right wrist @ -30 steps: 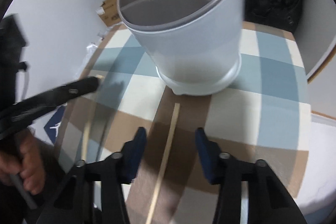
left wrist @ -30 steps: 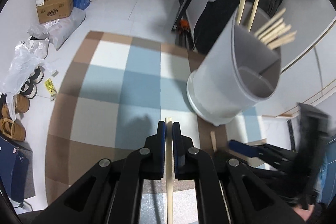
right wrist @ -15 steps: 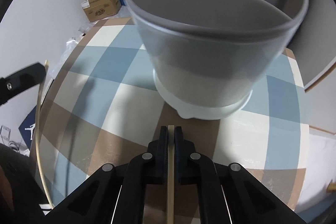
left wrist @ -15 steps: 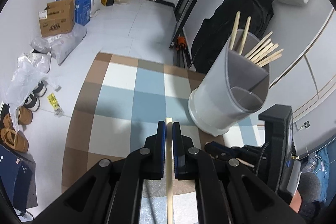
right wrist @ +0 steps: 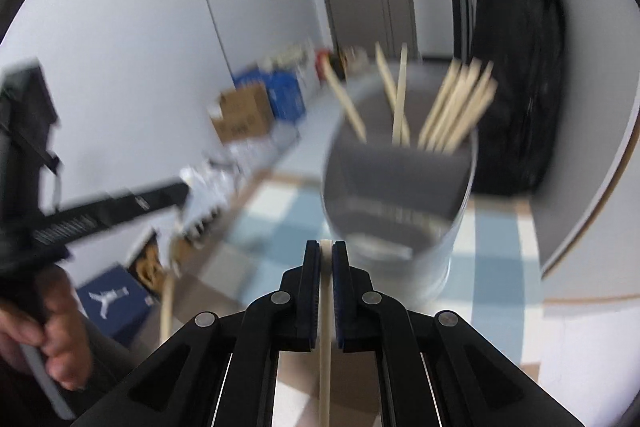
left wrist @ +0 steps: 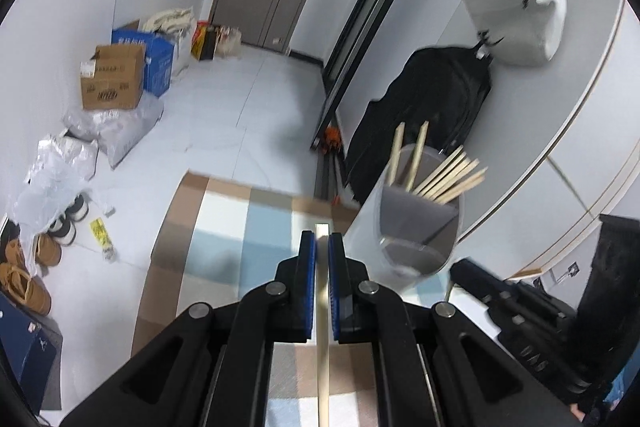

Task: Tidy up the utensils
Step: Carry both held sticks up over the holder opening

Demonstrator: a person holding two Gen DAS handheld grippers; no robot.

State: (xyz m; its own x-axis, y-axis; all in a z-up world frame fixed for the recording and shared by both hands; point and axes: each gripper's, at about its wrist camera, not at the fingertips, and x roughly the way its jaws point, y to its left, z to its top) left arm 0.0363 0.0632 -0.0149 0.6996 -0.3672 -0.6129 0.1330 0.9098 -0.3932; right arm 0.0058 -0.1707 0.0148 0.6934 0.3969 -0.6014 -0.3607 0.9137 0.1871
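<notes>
**One chopstick in each gripper, holder ahead**

We have the left gripper (left wrist: pixel 322 247) clenched on a wooden chopstick (left wrist: pixel 322 347), and the right gripper (right wrist: pixel 326 255) clamped on a second chopstick (right wrist: pixel 325 347), each stick running back along the fingers so its tip can lead into the grey divided holder (right wrist: pixel 400 195). The holder stands on the checked mat (left wrist: pixel 224 227), with other chopsticks (a fan of them) in its far compartment. A second ago the right jaws stood open over its stick on the mat; both grippers now sit higher.
</notes>
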